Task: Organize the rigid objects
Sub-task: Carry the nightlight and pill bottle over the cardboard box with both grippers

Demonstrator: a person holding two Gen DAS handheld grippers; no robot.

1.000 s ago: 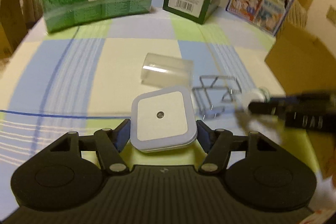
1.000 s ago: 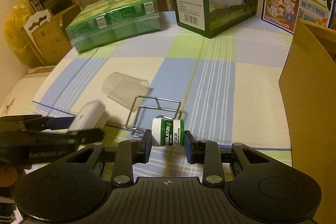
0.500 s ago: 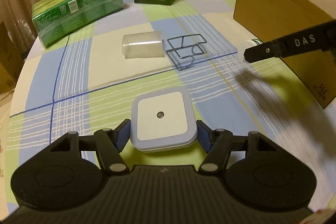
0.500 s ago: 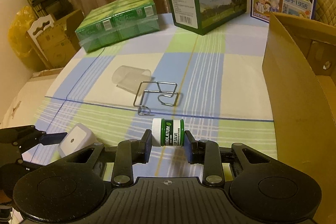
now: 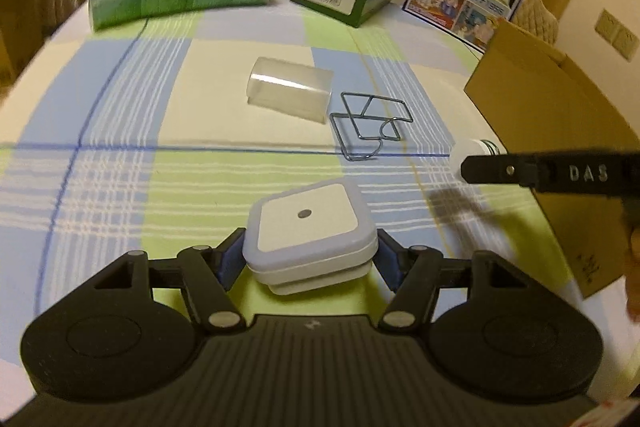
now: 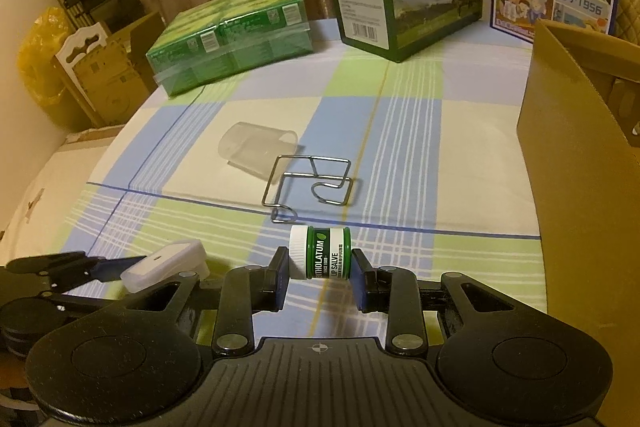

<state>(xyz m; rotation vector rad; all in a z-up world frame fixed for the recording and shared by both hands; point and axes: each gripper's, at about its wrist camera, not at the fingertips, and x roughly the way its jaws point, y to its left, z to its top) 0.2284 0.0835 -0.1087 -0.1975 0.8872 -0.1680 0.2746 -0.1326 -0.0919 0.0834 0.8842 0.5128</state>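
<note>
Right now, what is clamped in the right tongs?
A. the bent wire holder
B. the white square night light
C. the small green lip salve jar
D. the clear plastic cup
C: the small green lip salve jar sits sideways between the pads of the right tongs.

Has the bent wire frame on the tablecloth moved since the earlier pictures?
No. In the right wrist view the wire frame lies beside the clear cup, as before; only the camera shifted.

Blue, green and cream plaid tablecloth (image 6: 400, 131), green-and-white jar (image 6: 320, 258), white night light (image 5: 308, 223), brown box (image 6: 580, 147)
</note>
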